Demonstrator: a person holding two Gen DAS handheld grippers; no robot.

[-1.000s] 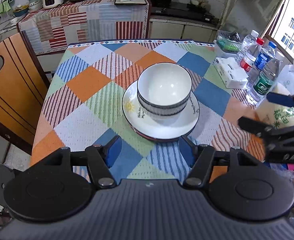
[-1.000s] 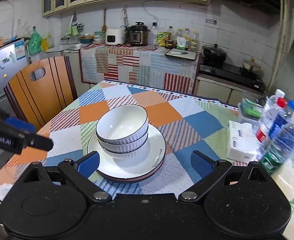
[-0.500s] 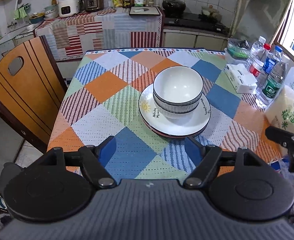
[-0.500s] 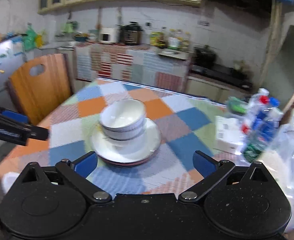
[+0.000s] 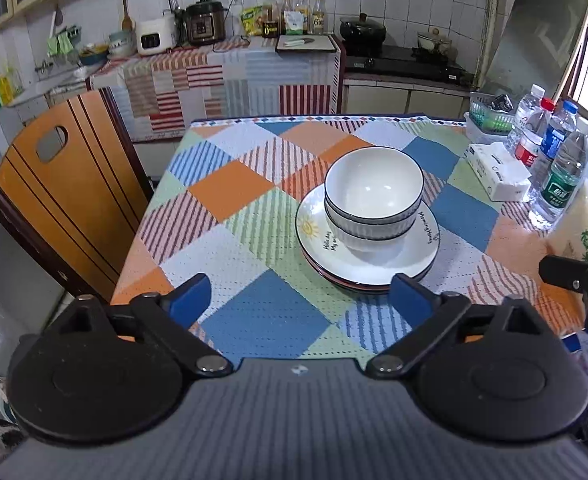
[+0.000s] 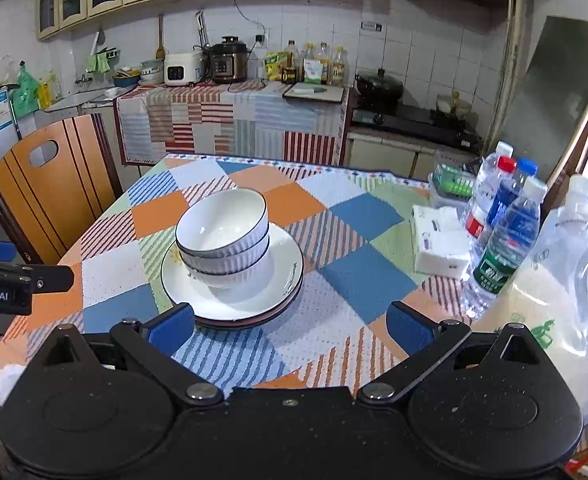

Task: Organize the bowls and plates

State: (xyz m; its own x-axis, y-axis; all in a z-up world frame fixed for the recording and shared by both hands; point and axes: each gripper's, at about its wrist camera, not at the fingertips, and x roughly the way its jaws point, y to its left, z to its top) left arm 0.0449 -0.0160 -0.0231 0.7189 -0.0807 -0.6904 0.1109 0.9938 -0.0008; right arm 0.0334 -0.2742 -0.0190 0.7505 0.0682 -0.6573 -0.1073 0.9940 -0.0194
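Bowls, two white ribbed ceramic, dark-rimmed (image 5: 374, 204), nested on stacked white plates (image 5: 368, 268) mid-counter: stiff, slippery, breakable, best pinched at rim; left tongs (image 5: 300, 298) opening, empty; right tongs (image 6: 291, 326) wide, empty.

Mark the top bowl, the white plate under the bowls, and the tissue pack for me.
top bowl (image 5: 374, 188), left wrist view, on its white inner bottom.
white plate (image 5: 378, 270), left wrist view, on its bare near rim.
tissue pack (image 6: 440, 240), right wrist view, on its top face.
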